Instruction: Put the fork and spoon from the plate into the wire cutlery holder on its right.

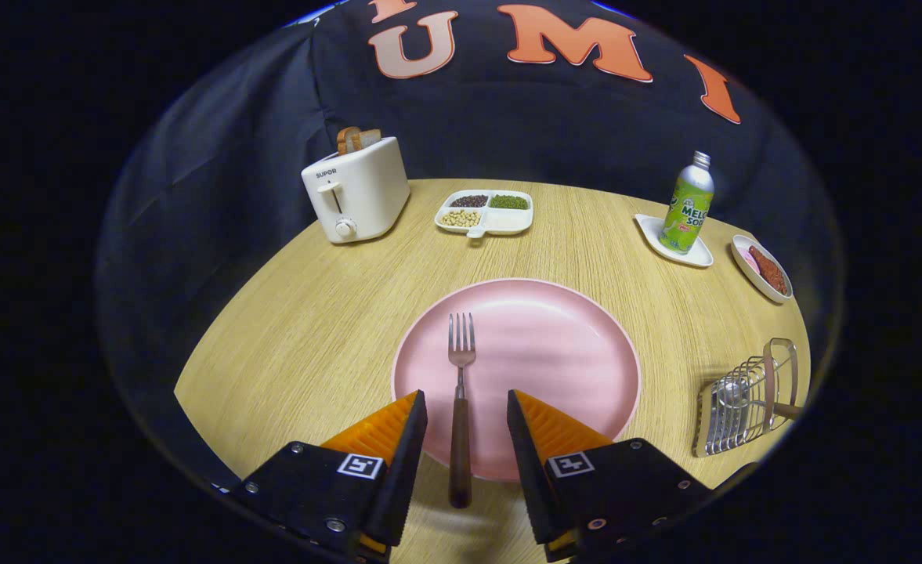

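Observation:
A fork [461, 392] with a dark wooden handle lies on the left part of the pink plate [555, 352], tines pointing away, its handle end hanging over the plate's near rim. My gripper [467, 411] is open, one finger on each side of the fork's handle, neither touching it. To the plate's right stands the wire cutlery holder [746, 399]; a spoon's bowl [733, 390] rests inside it and a wooden handle sticks out on its far side.
On the round wooden table [312, 329] stand a white toaster [357, 192] with bread at the back left, a divided dish of beans [485, 211] behind the plate, a green soda bottle [688, 205] on a white tray, and a small dish of food [763, 269] at the right.

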Available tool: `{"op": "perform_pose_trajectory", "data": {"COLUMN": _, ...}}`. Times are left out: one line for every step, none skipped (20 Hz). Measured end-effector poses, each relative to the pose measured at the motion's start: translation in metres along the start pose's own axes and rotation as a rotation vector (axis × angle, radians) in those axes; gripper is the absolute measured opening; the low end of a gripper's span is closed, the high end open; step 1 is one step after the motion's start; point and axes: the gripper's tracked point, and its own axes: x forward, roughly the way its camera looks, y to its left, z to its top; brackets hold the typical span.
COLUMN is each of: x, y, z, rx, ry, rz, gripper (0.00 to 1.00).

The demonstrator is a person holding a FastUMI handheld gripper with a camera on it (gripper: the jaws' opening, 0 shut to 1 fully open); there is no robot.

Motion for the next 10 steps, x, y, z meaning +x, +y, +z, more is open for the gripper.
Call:
{"op": "perform_pose_trajectory", "data": {"x": 0.003, "y": 0.0, "z": -0.002, "rx": 0.005, "ry": 0.01, "rz": -0.007, "gripper": 0.6}}
{"op": "perform_pose_trajectory", "data": {"x": 0.005, "y": 0.001, "z": -0.004, "rx": 0.012, "ry": 0.021, "rz": -0.005, "gripper": 0.56}}
{"op": "perform_pose_trajectory", "data": {"x": 0.008, "y": 0.003, "z": -0.006, "rx": 0.017, "ry": 0.032, "rz": -0.003, "gripper": 0.53}}
{"op": "perform_pose_trajectory", "data": {"x": 0.013, "y": 0.003, "z": -0.008, "rx": 0.017, "ry": 0.042, "rz": -0.003, "gripper": 0.5}}
{"op": "perform_pose_trajectory", "data": {"x": 0.015, "y": 0.004, "z": -0.01, "rx": 0.015, "ry": 0.05, "rz": -0.004, "gripper": 0.48}}
{"op": "perform_pose_trajectory", "data": {"x": 0.017, "y": 0.004, "z": -0.012, "rx": 0.014, "ry": 0.058, "rz": -0.004, "gripper": 0.44}}
{"op": "perform_pose_trajectory", "data": {"x": 0.019, "y": 0.006, "z": -0.014, "rx": 0.013, "ry": 0.068, "rz": -0.006, "gripper": 0.43}}
{"op": "perform_pose_trajectory", "data": {"x": 0.02, "y": 0.004, "z": -0.016, "rx": 0.013, "ry": 0.078, "rz": -0.014, "gripper": 0.38}}
{"op": "perform_pose_trajectory", "data": {"x": 0.022, "y": 0.003, "z": -0.018, "rx": 0.015, "ry": 0.089, "rz": -0.024, "gripper": 0.33}}
{"op": "perform_pose_trajectory", "data": {"x": 0.022, "y": 0.004, "z": -0.02, "rx": 0.022, "ry": 0.094, "rz": -0.026, "gripper": 0.21}}
